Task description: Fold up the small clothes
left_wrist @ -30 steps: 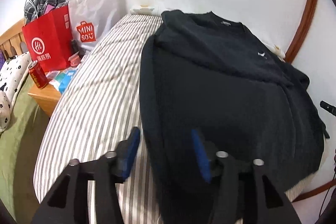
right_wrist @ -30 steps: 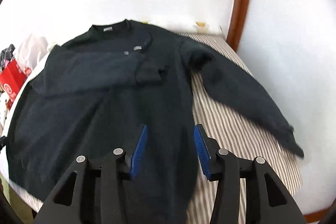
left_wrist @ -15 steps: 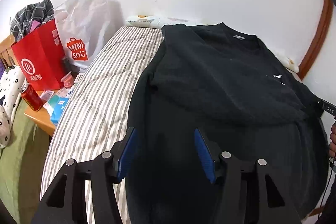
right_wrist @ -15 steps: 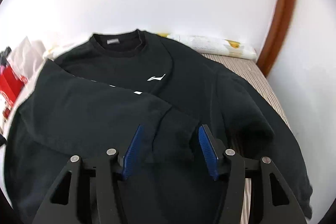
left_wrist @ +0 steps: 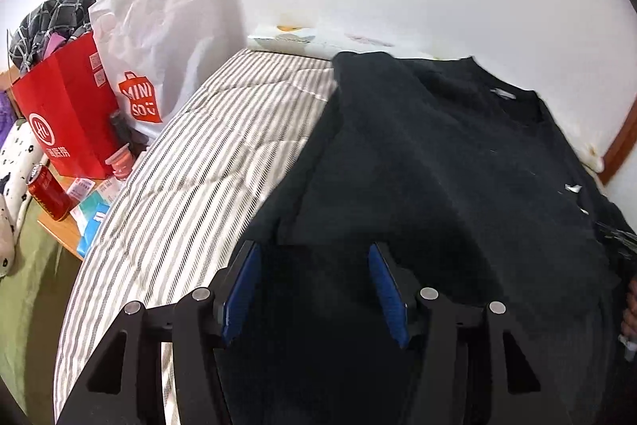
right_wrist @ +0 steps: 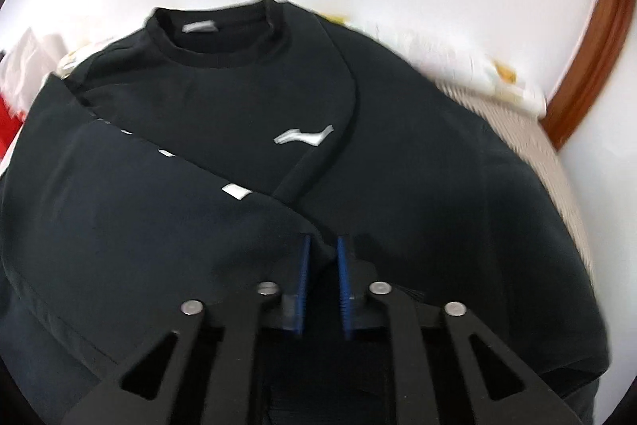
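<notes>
Sweatshirt [right_wrist: 398, 186] folding is under way: the black crew-neck lies chest-up across the striped mattress [left_wrist: 207, 162], one sleeve [right_wrist: 159, 210] already laid diagonally over its front. The right gripper [right_wrist: 321, 277] has its blue pads almost together, pinching dark fabric near that sleeve's cuff end, though the exact fold caught is hard to make out. The left gripper [left_wrist: 314, 289] hangs half open over the garment's lower edge, holding nothing. Next, probably, the left needs to close on the hem so both can lift together.
</notes>
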A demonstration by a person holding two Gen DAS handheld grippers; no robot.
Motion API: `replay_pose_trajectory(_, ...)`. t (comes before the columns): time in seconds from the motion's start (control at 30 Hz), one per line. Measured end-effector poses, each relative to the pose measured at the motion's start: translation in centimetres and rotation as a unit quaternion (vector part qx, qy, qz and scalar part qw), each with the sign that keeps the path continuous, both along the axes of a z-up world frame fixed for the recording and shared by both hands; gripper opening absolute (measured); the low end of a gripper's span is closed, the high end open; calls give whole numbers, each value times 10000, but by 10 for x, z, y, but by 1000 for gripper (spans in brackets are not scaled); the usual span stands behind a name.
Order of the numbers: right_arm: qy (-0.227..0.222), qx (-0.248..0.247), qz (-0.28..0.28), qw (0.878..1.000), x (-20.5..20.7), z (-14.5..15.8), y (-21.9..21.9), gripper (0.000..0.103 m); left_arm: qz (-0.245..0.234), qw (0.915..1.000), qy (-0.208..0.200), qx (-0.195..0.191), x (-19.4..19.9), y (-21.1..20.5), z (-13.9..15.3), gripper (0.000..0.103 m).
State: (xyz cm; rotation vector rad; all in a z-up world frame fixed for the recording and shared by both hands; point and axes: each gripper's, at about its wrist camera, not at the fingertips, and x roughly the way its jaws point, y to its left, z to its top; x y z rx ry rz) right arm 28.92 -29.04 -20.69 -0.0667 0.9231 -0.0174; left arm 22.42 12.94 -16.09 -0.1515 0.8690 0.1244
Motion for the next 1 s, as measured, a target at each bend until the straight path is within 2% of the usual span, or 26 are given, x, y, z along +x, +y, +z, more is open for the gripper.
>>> replay_pose_trajectory(0.07, -253, 158, -56, 9995, -7, 13, -10, 10, 110, 9998, 152, 50, 6, 3, -7, 54)
replay_pose_trajectory(0.13, -387, 312, -149, 9987, -13, 22, -20, 9, 109, 9997, 211, -60, 7, 7, -12, 54)
replay_pose_trajectory(0.2, -393, 144, -295, 9987, -15, 23, -23, 9, 80, 9998, 156, -95, 4, 8, -12, 54)
replay_pose_trajectory(0.37, -252, 93, -411, 9988, -22, 15, -26, 10, 22, 9998, 163, -147, 1, 11, -12, 54)
replay_pose_trajectory(0.53, 71, -67, -485, 9988, -12, 0, -26, 21, 26, 9995, 235, -216, -4, 11, -6, 54)
replay_pose_trajectory(0.6, 105, -87, -530, 9985, -17, 3, -28, 31, -10, 9995, 239, -221, -10, 8, -2, 54)
replay_pose_trajectory(0.63, 74, -84, -593, 9982, -24, 9, -29, 34, -43, 9996, 222, -188, -15, 6, 1, 54)
replay_pose_trajectory(0.7, -11, 72, -588, 9982, -41, 19, -32, 48, -131, 9996, 203, -117, -22, 2, 4, 56)
replay_pose_trajectory(0.83, 33, -71, -575, 9983, -75, 23, -36, 50, -289, 9993, 221, -81, -37, -6, 7, 57)
replay_pose_trajectory(0.93, -343, -63, -777, 9964, -117, 37, -53, 50, -414, 9990, 171, -75, -49, -13, 11, 59)
replay_pose_trajectory(1.0, -568, -252, -1146, 9915, -146, 46, -73, 54, -493, 9987, 120, -40, -57, -19, 13, 61)
